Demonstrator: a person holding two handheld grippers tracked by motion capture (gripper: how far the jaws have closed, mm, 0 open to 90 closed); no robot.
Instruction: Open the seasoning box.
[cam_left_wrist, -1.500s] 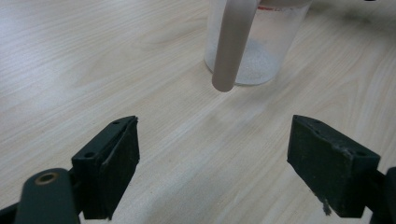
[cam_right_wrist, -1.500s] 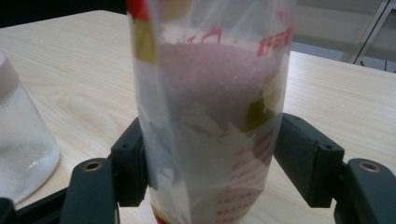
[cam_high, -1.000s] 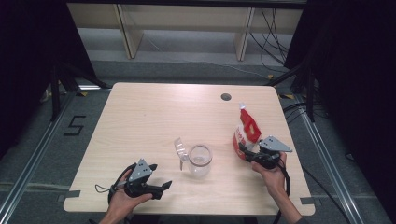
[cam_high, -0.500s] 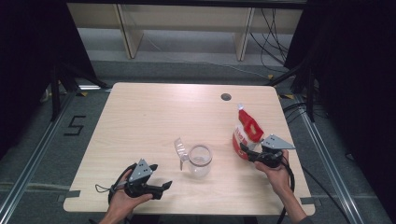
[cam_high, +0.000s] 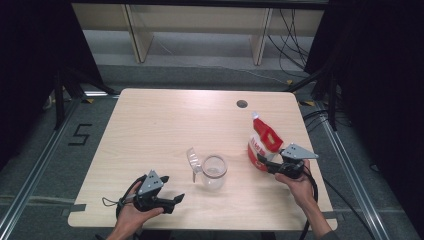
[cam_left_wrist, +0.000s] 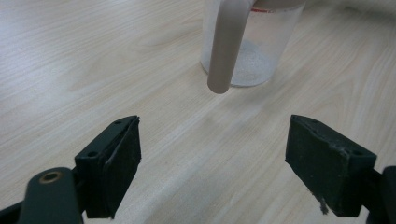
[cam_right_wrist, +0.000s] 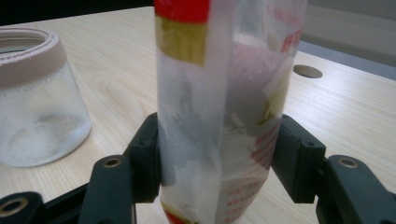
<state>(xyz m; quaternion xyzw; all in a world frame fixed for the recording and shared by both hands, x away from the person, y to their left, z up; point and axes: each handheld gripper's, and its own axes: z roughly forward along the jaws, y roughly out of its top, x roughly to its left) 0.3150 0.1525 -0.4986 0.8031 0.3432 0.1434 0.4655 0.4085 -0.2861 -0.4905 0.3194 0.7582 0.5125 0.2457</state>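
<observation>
High view shows the light wooden counter, with a small round hole near its far edge. Toward the right side stands a red and white bag, a soft plastic pouch with a clear, frosted middle, red print and a yellow-gold patch on its upper part; it leans with its red top pointing away from the person. The right gripper has its jaws on either side of the bag's lower part. In the right gripper view the bag fills the gap between the two black pads, which have just been closing in and now touch its sides. Near the middle of the counter sits a clear glass jar with a pale rim and a little white powder at the bottom; a clear lid stands tilted just beside its left. The left gripper rests near the front edge, its jaws spread wide with nothing between them, pointing toward the jar.
</observation>
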